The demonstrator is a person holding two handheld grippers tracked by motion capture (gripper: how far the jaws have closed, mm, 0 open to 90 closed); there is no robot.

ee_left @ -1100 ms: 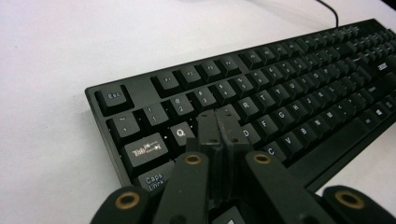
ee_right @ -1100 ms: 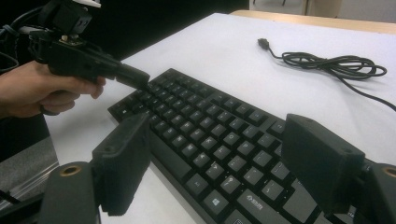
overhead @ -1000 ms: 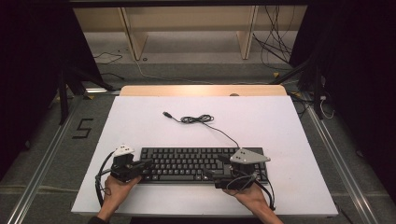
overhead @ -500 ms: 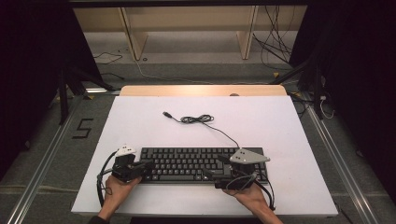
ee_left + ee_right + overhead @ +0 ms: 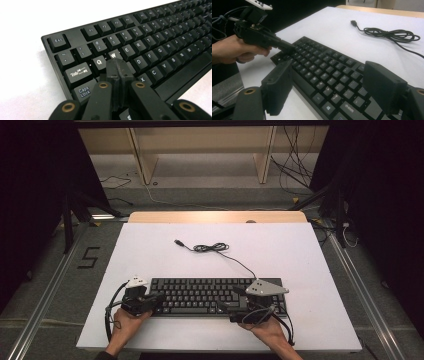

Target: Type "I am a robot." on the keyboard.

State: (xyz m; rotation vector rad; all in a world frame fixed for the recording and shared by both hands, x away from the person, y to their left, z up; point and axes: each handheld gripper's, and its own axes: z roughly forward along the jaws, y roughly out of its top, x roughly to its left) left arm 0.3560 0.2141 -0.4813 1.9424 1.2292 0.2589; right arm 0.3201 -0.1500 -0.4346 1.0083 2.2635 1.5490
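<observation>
Near the front edge of the white table (image 5: 300,250) lies the black keyboard (image 5: 200,295), square to me, its cable (image 5: 215,248) coiled loose behind it with the plug end free on the table. I have my left gripper (image 5: 117,67) over the keyboard's left end with its jaws pressed together on nothing, the closed tip sitting on or just above the keys below Q and W; from the left gripper view I cannot quite tell whether a key is actually pushed down. My right gripper (image 5: 329,85) hovers above the keyboard's right end with its jaws spread wide, nothing between them.

I judge the work as key pressing with the closed left tip, and it looks to be at or just short of contact. Whatever keys remain, and any use of the right gripper, are still ahead; the cable lies untouched.

Against the earlier high views I see no change: both hands, the keyboard and the cable sit where they were.
</observation>
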